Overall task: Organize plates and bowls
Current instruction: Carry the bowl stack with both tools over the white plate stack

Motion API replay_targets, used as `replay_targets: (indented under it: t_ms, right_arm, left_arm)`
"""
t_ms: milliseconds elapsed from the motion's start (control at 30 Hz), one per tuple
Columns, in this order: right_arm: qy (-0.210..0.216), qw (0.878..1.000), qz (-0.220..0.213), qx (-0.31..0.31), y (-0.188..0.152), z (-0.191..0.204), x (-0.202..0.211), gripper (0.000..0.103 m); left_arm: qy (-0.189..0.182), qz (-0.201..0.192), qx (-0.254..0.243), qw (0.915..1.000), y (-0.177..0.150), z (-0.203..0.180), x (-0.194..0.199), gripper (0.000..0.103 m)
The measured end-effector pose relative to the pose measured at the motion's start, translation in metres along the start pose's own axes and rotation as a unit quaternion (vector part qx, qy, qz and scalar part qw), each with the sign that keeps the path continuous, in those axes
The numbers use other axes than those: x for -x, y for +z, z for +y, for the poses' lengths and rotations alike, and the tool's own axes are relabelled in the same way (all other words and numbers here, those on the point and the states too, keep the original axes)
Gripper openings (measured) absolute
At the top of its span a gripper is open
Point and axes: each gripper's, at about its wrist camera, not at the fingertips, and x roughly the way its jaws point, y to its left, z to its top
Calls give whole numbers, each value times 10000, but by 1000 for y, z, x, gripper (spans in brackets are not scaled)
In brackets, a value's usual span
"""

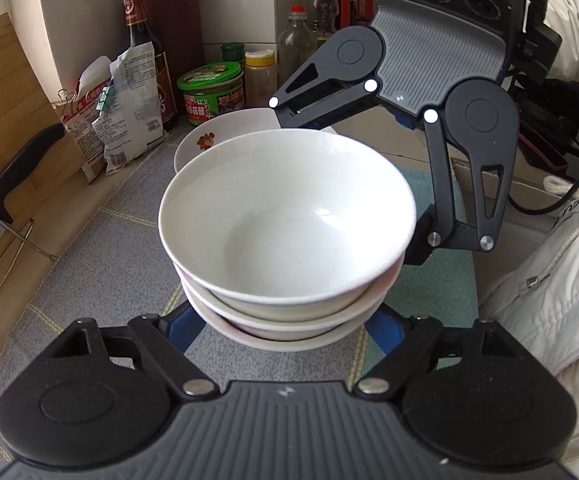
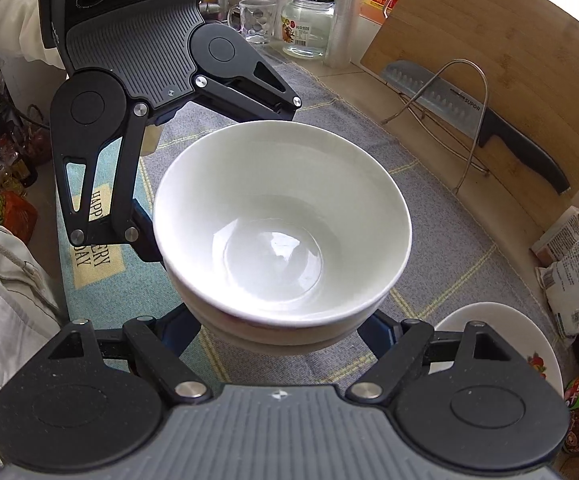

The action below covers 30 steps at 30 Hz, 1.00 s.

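Note:
A stack of three white bowls (image 1: 287, 224) stands between my two grippers; it fills the middle of the right wrist view (image 2: 281, 232). My left gripper (image 1: 285, 320) is spread wide around the lower bowls, its blue fingers (image 1: 181, 328) at the stack's sides. My right gripper (image 2: 281, 328) does the same from the opposite side, blue fingers (image 2: 381, 330) against the lower bowls. Fingertips are hidden under the bowls, so contact is unclear. A white plate with a red flower (image 1: 217, 136) lies behind the stack; it also shows in the right wrist view (image 2: 529, 344).
A grey-blue mat (image 1: 101, 248) covers the counter. A bamboo board (image 2: 509, 60) with a knife (image 2: 489, 120) on a wire rack leans at one side. Sauce bottles (image 1: 145, 52), a green jar (image 1: 211, 92), bags (image 1: 125, 116) and a glass jar (image 2: 307, 24) line the back.

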Motion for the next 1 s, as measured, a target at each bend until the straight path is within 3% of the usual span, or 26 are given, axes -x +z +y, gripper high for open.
replay_targets:
  t_ms: [467,1000]
  right_arm:
    - [-551,9985,-2,-67,-47,-56,45,88]
    - [-802,9956,251,-426,-85,-113,40,87]
  left_arm:
    - [13,-223,-456,9987,70,11,-58,85]
    - [-188,-134,-622,9978,94,31,-117,85]
